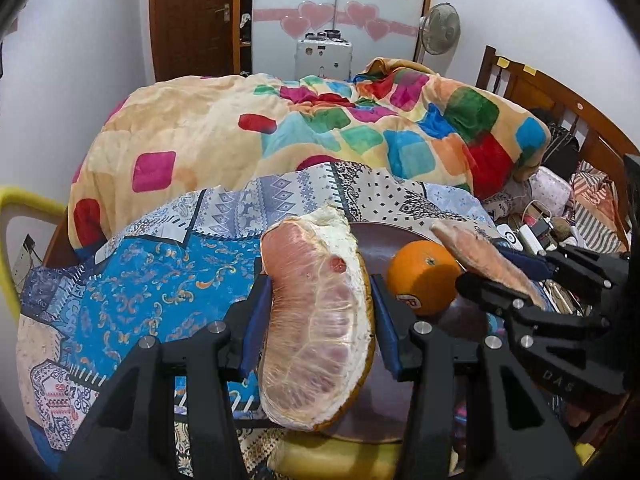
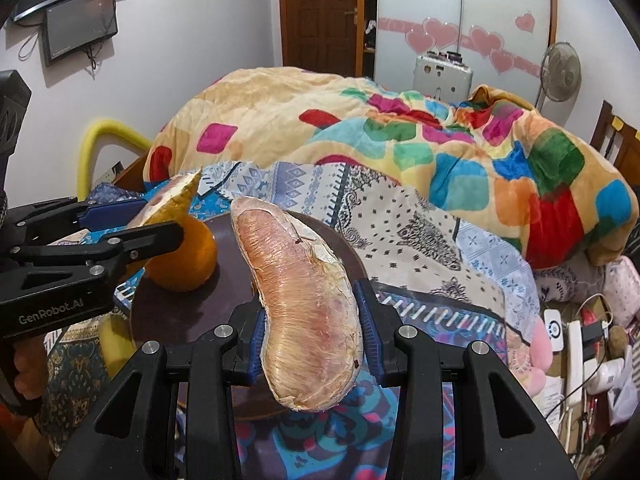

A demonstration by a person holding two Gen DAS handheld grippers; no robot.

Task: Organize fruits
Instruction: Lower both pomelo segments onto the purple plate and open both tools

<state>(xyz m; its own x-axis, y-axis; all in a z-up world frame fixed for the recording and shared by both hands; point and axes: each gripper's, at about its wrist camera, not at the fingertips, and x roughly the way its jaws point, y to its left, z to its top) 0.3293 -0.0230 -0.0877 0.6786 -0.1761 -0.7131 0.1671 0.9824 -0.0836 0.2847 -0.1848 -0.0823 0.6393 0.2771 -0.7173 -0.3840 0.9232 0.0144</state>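
Right wrist view: the words "GenRobot.AI" are printed in white on the side of the left gripper [image 2: 158,222]. In the left wrist view, the letters "DAS" are seen on the right gripper's [image 1: 506,264] black body, and a small sticker is stuck on the orange [image 1: 423,278], but its writing is too small to be read. A big pomelo wedge [image 1: 316,320] with thick white peel is pinched between the blue pads of the left gripper [image 1: 318,316], and it fills the gap from side to side. A peeled pink pomelo piece [image 2: 306,312] is squeezed between the pads of the right gripper [image 2: 310,332]. Both pieces are held up over the round brown plate [image 2: 240,280], near its rim. The orange is set on the plate, between the two grippers. Open room is left on the plate behind the orange. The plate is placed on a patterned blue cloth [image 1: 160,272], and a bright quilt [image 1: 320,128] is piled up behind it.
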